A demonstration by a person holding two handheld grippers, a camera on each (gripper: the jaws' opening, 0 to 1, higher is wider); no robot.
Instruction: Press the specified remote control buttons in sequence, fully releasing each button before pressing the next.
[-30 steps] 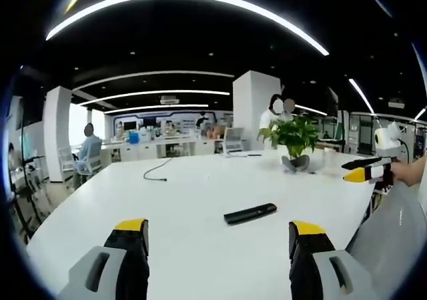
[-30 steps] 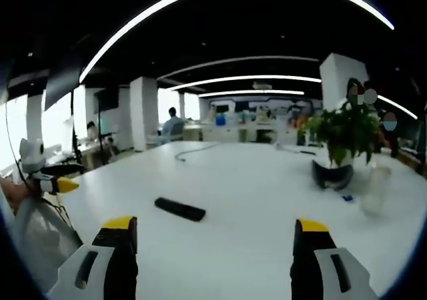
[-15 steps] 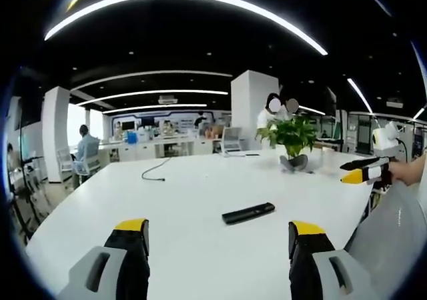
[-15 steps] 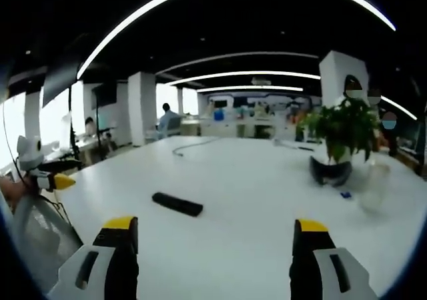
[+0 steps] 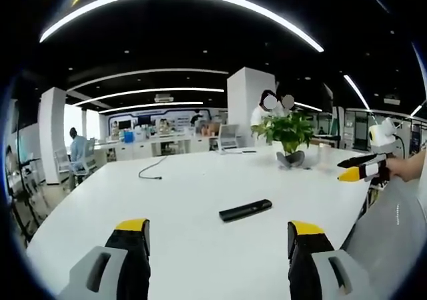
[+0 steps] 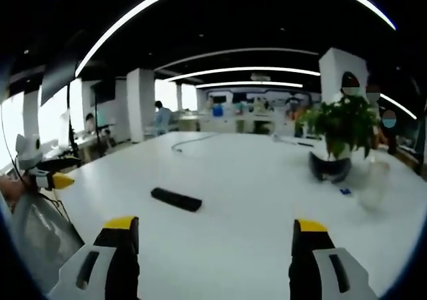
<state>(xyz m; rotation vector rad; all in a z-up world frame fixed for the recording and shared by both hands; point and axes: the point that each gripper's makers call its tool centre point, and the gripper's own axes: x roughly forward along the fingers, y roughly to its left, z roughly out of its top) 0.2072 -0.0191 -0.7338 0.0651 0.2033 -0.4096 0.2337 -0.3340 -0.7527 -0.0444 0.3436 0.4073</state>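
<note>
Left gripper view: the whole scene sits a touch farther left and lower than half a second ago, so the camera has swung slightly; nothing on the table [image 5: 167, 200] has moved by itself. The seated person [image 5: 73, 150] at far left now sits closer to the left edge of the view. The cable [image 5: 152, 169] lies on the far part of the table. The left gripper [image 5: 218, 241] hangs over the near edge, jaws spread wide, nothing between them, same as before. The remote [image 5: 245, 210] lies flat on the bare white top, past the jaws and a little right of centre, untouched. It is a slim black bar, long axis running left-near to right-far; buttons too small to make out. The plant [image 5: 289, 135] stands at far right in a dark pot, two people behind it. The right gripper [image 5: 353, 170] comes in from the right edge, held by a hand, yellow tip pointing left, well apart from the remote; I cannot tell its jaw gap from here.

Right gripper view: small shift of the camera too. The left gripper [image 6: 57, 178] shows at the left edge, yellow-tipped. The remote [image 6: 176, 199] lies left of centre, beyond the left jaw. The right gripper [image 6: 215, 241] is spread wide and empty. The plant [image 6: 339, 130] is at far right.
</note>
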